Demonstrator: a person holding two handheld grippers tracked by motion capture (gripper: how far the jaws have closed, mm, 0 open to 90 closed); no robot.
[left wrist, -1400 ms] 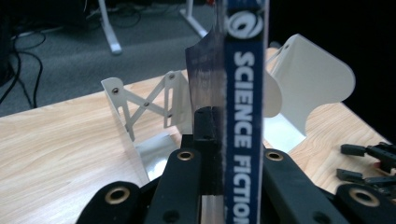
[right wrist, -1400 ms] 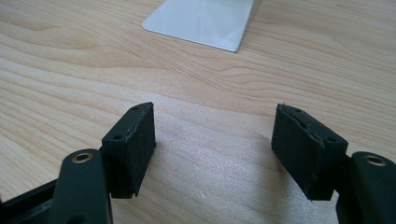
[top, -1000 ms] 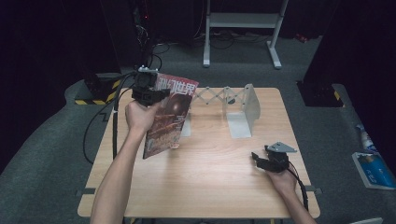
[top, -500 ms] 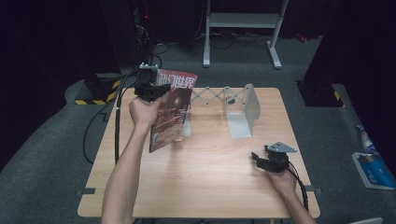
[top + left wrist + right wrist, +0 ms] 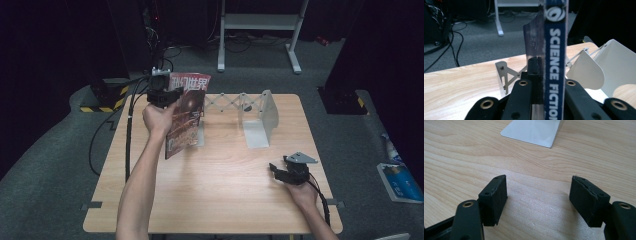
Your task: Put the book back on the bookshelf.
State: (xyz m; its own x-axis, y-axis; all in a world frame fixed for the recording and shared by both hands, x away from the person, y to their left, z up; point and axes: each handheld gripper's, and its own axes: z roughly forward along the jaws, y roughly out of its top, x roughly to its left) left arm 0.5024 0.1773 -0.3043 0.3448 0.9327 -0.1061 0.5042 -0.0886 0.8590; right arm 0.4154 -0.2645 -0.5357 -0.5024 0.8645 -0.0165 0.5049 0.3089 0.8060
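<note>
A magazine (image 5: 186,112) with a red cover hangs upright over the table's back left, with my left gripper (image 5: 162,95) shut on its upper edge. In the left gripper view its blue spine (image 5: 554,62) stands clamped in my left gripper (image 5: 547,83). Its lower edge is close to the left plate of a white expandable book rack (image 5: 260,120), whose plates (image 5: 599,70) lie just beyond the jaws. My right gripper (image 5: 277,172) rests on the table at the front right, and in its own view this gripper (image 5: 544,200) is open over bare wood.
The wooden table (image 5: 220,200) has free room across its front and middle. The rack's flat base plate (image 5: 534,131) lies ahead of the right gripper. Cables and a metal stand foot (image 5: 260,30) are on the floor behind; a blue packet (image 5: 400,180) lies on the floor at right.
My left hand has carried the magazine slightly right and down toward the rack, turning it more edge-on. The right gripper has stayed in place.
</note>
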